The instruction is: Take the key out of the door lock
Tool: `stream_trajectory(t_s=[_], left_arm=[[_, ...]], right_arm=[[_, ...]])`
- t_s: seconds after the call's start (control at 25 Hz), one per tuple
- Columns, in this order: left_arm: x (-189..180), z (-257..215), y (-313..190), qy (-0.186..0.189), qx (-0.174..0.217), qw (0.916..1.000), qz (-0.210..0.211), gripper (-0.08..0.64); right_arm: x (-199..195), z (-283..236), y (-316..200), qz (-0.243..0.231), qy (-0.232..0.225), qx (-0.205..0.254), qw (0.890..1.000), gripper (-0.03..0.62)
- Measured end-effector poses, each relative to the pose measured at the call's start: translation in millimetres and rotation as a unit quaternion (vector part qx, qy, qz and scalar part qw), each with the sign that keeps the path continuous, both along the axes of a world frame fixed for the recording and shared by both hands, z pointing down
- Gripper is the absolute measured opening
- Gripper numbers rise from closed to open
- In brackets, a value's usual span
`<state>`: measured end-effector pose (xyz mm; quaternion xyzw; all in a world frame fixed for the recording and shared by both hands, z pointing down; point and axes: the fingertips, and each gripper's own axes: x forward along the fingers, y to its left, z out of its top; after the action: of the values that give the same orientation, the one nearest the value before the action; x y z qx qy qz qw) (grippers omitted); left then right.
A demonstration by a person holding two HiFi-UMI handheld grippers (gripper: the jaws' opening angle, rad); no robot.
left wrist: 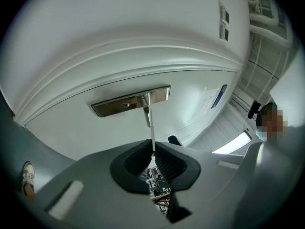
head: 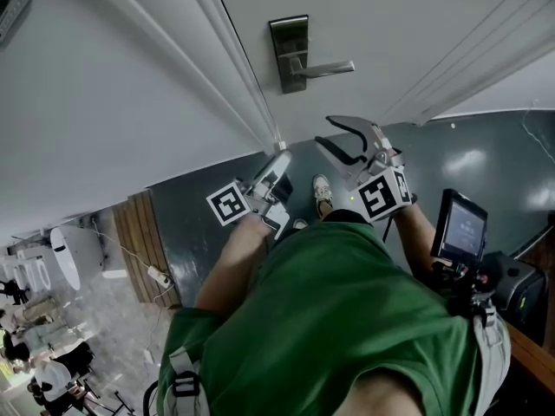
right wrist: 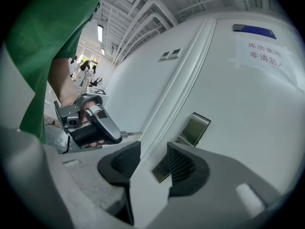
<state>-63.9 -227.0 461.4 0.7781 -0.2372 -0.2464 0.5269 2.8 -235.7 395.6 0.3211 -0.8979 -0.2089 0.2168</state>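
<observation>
A thin silver key (left wrist: pixel 152 140) sticks out from between the pads of my left gripper (left wrist: pixel 153 152), which is shut on it. From the right gripper view the key (right wrist: pixel 131 135) points at the white door frame, clear of the lock. The metal lock plate (head: pixel 289 55) with its lever handle (head: pixel 328 68) sits on the white door above both grippers. My left gripper (head: pixel 279 165) is low by the frame's foot. The right gripper (head: pixel 344 143) hangs beside it, open and empty; its pads (right wrist: pixel 183 165) frame the lock plate (right wrist: pixel 193 128).
The person's green shirt (head: pixel 347 319) fills the bottom of the head view, with a shoe (head: pixel 323 193) on the dark floor below the door. A small screen on a stand (head: pixel 460 228) is at the right. A paper notice (right wrist: pixel 261 56) hangs on the door.
</observation>
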Motion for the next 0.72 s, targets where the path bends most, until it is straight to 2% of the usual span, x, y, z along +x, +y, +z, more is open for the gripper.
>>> stream_trajectory(t_s=[0.08,0.28,0.36,0.52,0.72], left_arm=[[-9,-11,23,-0.004,0.012,0.9999,0.001,0.028],[-2,-17,12,-0.018,0.032,0.9993,0.005,0.028],[-3,-14,13,-0.029,0.041,0.9987,0.002,0.028],[-18,-10,26,-0.077,0.067,0.9948,-0.006,0.028],[-13,-5,28,-0.084,0.074,0.9937,-0.001,0.028]], right_arm=[[-10,-8,25,0.003,-0.009,-0.001,1.000,0.164],[-4,-7,17,0.017,-0.044,-0.027,0.999,0.164],[-3,-4,21,0.025,-0.072,-0.042,0.996,0.164],[-8,1,39,0.057,-0.157,-0.101,0.981,0.164],[3,22,43,0.078,-0.209,-0.155,0.962,0.155]])
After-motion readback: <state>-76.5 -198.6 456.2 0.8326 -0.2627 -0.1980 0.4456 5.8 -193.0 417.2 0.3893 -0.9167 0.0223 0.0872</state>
